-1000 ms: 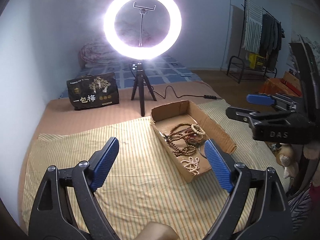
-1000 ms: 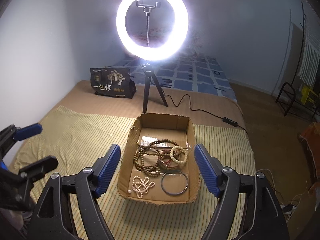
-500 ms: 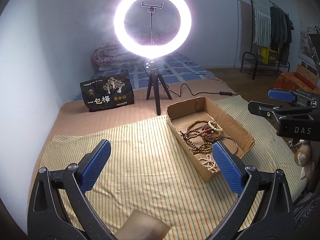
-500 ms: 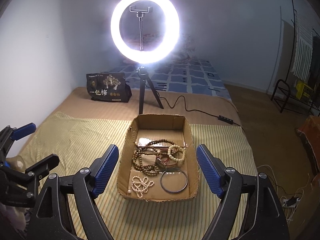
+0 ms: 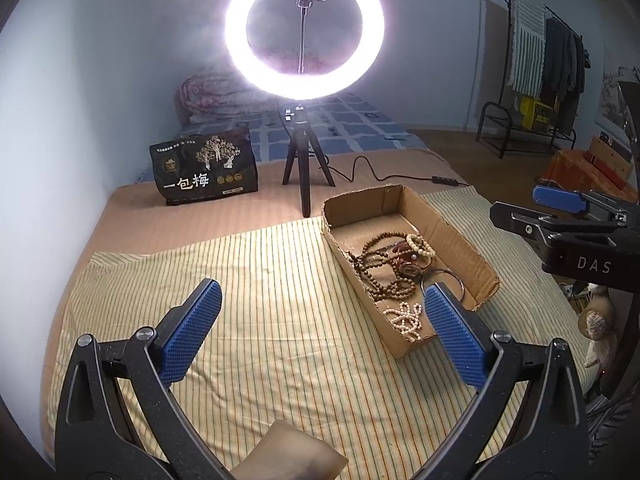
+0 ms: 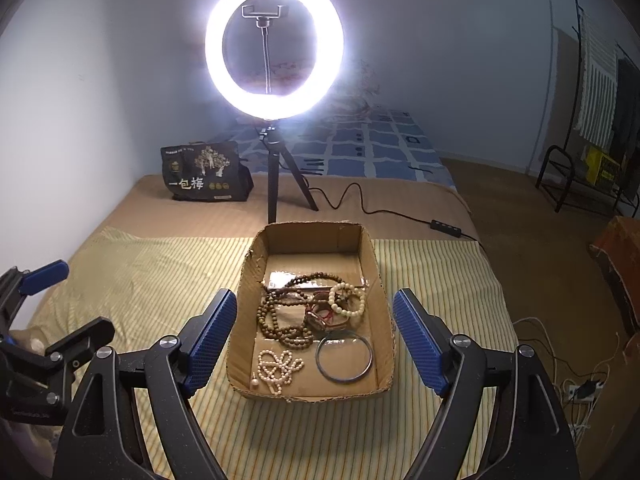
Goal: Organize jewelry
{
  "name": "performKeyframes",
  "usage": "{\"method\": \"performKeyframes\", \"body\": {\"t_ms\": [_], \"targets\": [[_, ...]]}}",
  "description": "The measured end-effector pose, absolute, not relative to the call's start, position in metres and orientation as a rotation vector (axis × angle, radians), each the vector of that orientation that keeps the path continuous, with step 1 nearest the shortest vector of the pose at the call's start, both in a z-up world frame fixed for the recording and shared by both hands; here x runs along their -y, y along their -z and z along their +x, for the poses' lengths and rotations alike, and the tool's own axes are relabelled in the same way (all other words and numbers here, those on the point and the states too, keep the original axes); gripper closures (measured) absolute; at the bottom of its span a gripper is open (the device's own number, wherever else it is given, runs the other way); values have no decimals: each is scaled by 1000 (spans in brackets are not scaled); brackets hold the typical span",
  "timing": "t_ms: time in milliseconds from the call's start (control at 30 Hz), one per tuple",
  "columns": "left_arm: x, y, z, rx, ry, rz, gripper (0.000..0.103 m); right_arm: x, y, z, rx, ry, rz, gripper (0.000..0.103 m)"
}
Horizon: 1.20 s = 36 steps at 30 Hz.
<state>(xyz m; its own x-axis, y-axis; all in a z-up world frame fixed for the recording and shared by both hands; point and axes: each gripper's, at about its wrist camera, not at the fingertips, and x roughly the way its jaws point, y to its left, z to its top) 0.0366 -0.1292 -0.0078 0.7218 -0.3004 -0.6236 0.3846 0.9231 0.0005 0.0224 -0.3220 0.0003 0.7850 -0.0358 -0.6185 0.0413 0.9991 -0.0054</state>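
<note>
L gripper (image 5: 322, 330) is wide open w/ nothing between its blue pads (image 5: 192, 334), hovering over the striped cloth (image 5: 280, 300) just left of the box (image 5: 472, 258). R gripper (image 6: 314, 340) is also spread wide and empty, its two pads on either side of the box's near half in the right wrist view, above it rather than touching as far as can be told. The box is open-topped cardboard, sitting on the cloth w/ all the jewelry inside: a long string of dark brown beads (image 6: 284, 320) tangled through the middle, a cream bead bracelet (image 6: 347, 300) at its right, a reddish piece (image 6: 322, 318) touching both, a white bead strand (image 6: 278, 366) in the near-left corner, and a thin metal bangle (image 6: 344, 356) lying flat near-right, beside the strand. A clear plastic sleeve (image 6: 280, 278) lies under the far end of the brown beads. Behind the box a lit ring light (image 6: 274, 46) stands on a tripod (image 6: 276, 176), its cable running off to the right. A black bag (image 6: 202, 178) w/ Chinese lettering sits left of the tripod, well apart from the box. A clothes rack (image 5: 540, 64) stands far right in the left wrist view.
</note>
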Motion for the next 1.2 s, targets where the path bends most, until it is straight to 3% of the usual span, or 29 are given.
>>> {"method": "performKeyframes", "body": {"t_ms": [1200], "targets": [[132, 11, 35, -666, 378, 146, 0, 320, 1, 23, -670, 57, -23, 22]]}}
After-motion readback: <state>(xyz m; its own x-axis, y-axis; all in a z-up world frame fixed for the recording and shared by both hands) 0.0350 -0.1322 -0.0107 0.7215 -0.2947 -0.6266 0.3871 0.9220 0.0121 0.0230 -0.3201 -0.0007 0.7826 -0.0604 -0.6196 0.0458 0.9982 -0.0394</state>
